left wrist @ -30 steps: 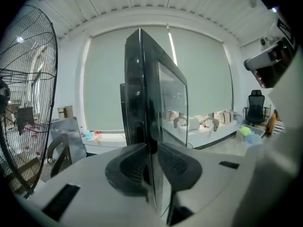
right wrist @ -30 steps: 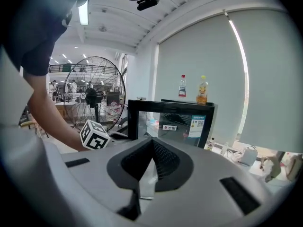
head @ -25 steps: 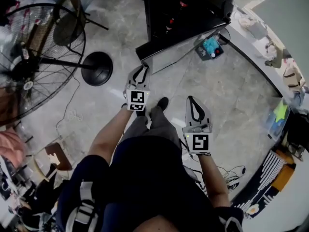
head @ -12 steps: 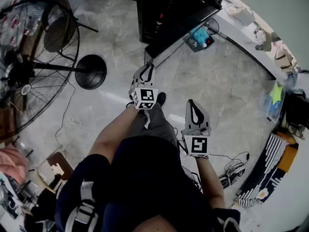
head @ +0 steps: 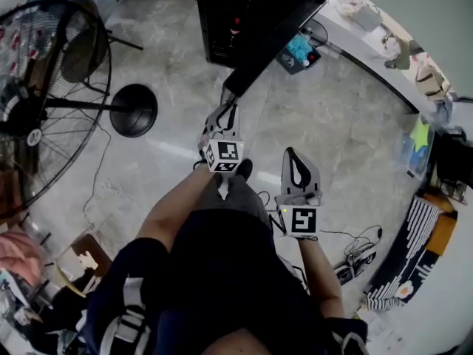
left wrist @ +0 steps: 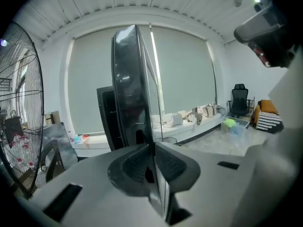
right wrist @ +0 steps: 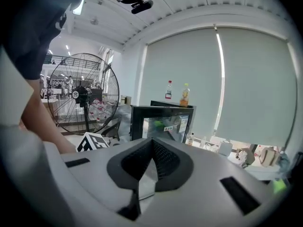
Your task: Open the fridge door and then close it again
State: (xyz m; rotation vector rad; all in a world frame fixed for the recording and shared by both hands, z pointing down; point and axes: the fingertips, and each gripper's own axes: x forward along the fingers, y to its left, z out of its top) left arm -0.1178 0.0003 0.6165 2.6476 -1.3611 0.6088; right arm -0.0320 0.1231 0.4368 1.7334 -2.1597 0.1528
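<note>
The black fridge (head: 251,13) stands at the top of the head view, its door (head: 273,43) swung out at an angle toward me. My left gripper (head: 228,106) is at the door's free edge. In the left gripper view the door (left wrist: 130,79) shows edge-on, and its thin edge runs between the jaws of the left gripper (left wrist: 152,148). These jaws have just been closing and now press on that edge. My right gripper (head: 290,152) hangs lower right, apart from the fridge, shut and empty. From the right gripper (right wrist: 151,141) the fridge (right wrist: 163,122) shows ahead.
A big floor fan (head: 44,87) with a round base (head: 133,109) stands at the left. A blue object (head: 299,50) lies on the floor beside the fridge. A white counter (head: 384,43) with clutter runs along the right. Cables (head: 362,250) lie lower right. Two bottles (right wrist: 169,90) top the fridge.
The door stands at a wider angle to the fridge than a second ago. The left gripper has moved rightward with the door's edge. The right gripper has drifted a little left.
</note>
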